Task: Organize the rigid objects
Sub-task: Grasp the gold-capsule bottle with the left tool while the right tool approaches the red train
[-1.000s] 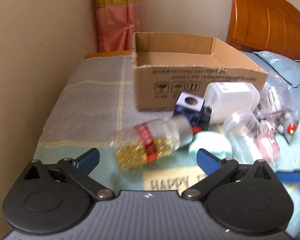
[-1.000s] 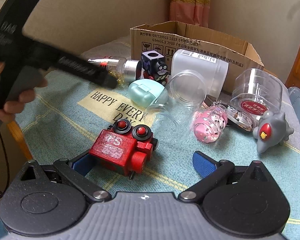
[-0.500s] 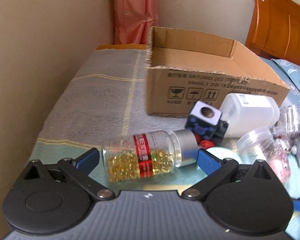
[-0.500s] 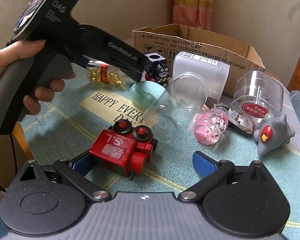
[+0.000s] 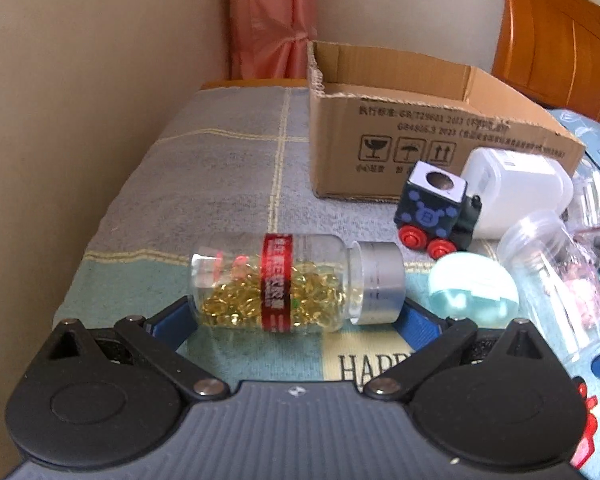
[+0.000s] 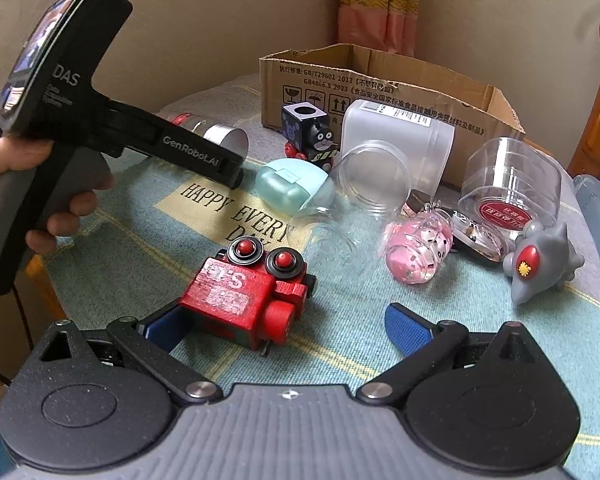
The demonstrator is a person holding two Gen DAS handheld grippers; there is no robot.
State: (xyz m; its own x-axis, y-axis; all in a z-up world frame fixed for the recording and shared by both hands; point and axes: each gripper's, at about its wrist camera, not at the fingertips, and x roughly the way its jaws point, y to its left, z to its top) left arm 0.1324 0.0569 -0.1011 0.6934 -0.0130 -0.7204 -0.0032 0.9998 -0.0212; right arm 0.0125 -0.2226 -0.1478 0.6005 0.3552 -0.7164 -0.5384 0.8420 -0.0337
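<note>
A clear pill bottle point(image 5: 292, 284) with yellow capsules, a red label and a silver cap lies on its side on the cloth. My left gripper point(image 5: 294, 318) is open, its blue pads at either end of the bottle; contact cannot be told. It shows in the right wrist view point(image 6: 204, 152) beside the bottle point(image 6: 216, 136). My right gripper point(image 6: 284, 328) is open, with a red toy train point(image 6: 248, 296) by its left pad. An open cardboard box point(image 5: 420, 136) stands behind.
A black and blue toy train point(image 5: 436, 212), a white plastic jar point(image 5: 516, 192), a mint egg-shaped case point(image 5: 472, 288), clear jars point(image 6: 376, 176), a pink trinket point(image 6: 416, 248) and a grey toy point(image 6: 540, 260) lie on the cloth. A wall runs along the left.
My left gripper has moved forward and lower, so the pill bottle now lies between its pads. The right gripper has barely moved.
</note>
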